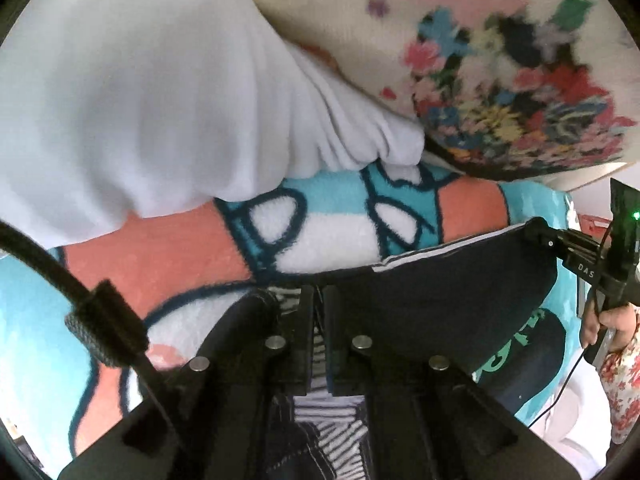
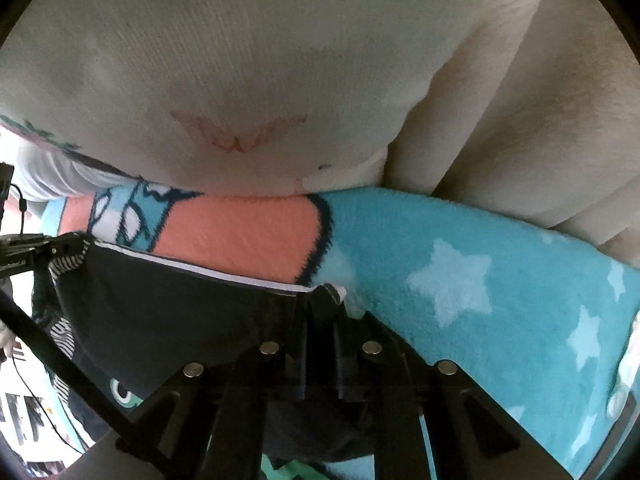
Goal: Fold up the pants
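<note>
Pants [image 1: 460, 280], dark navy with a white-piped edge, spread flat on fleece blanket [image 2: 460, 264] (turquoise, starred, coral patches). Left gripper [image 1: 319, 300] clamped on striped lining at one end of that edge; right gripper [image 2: 322, 312] pinched shut on the opposite corner, fabric between its fingers. White garment [image 1: 140, 100] and floral cloth [image 1: 520, 80] crowding the far side; cream knit [image 2: 240, 60] likewise, touching the blanket. Open blanket only rightward, beyond the right corner.
</note>
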`<state>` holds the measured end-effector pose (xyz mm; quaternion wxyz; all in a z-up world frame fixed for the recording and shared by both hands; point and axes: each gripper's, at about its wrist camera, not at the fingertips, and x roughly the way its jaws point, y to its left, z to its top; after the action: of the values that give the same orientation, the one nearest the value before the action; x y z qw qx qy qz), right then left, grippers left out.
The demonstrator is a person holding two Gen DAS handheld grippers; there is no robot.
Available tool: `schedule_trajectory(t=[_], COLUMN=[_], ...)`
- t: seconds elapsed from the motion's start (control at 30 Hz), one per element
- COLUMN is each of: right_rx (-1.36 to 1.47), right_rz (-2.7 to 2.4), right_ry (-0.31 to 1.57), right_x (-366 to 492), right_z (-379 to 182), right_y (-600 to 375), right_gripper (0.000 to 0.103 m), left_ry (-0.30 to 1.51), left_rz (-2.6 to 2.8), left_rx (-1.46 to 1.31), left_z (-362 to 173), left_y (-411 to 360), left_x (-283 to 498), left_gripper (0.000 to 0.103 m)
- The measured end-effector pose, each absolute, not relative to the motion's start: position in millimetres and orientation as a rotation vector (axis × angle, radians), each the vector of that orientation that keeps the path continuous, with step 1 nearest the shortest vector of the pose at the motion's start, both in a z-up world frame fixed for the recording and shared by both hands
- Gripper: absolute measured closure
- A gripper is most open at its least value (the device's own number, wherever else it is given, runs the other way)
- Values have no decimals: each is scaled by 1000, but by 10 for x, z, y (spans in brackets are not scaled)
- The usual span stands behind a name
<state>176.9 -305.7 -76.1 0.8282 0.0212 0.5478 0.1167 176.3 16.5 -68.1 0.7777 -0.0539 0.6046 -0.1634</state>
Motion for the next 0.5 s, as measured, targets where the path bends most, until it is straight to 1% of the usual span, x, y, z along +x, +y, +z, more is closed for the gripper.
schedule_trajectory(t=[0.13,0.23,0.27,0.3,0.37,0.4,0.43,0.47,0.5], right_rx=[58,44,30,12,-8,-9,-3,9,21], right_rz=[253,270,276,287,289,284,280,277,274], right_ry=[1119,1081,1075,1074,1079,1082,1084,1088,1093], right_x=[1609,1394,1345,1297,1248,1238,1238,1237,1235], right_z=[-592,-409,-394,-378,-388,-411,-445,-461,-482], right_y=[-3106,-3166,-3139,-3121,-3099,-3119,-3087,-3101,-3121], right_gripper=[93,93,93,93,93,93,93,93,93], left_ry=[1284,1264,1259,1257,1236,1228,1228,1237,1242], left_rz=[-341,-298,-289,-273,-241,-243,-259,-274,-270], left_rx=[-133,-214,-259,-289,-329,-326,-309,-269,-213], left_z=[-552,-507,-505,-520,-505,-500,-495,-506,-524], left_y=[162,254,309,354,438,423,412,368,315], left_x=[1583,1505,1505,1527,1576,1622,1665,1717,1764], left_gripper=[99,98,91,87,65,59,49,44,44])
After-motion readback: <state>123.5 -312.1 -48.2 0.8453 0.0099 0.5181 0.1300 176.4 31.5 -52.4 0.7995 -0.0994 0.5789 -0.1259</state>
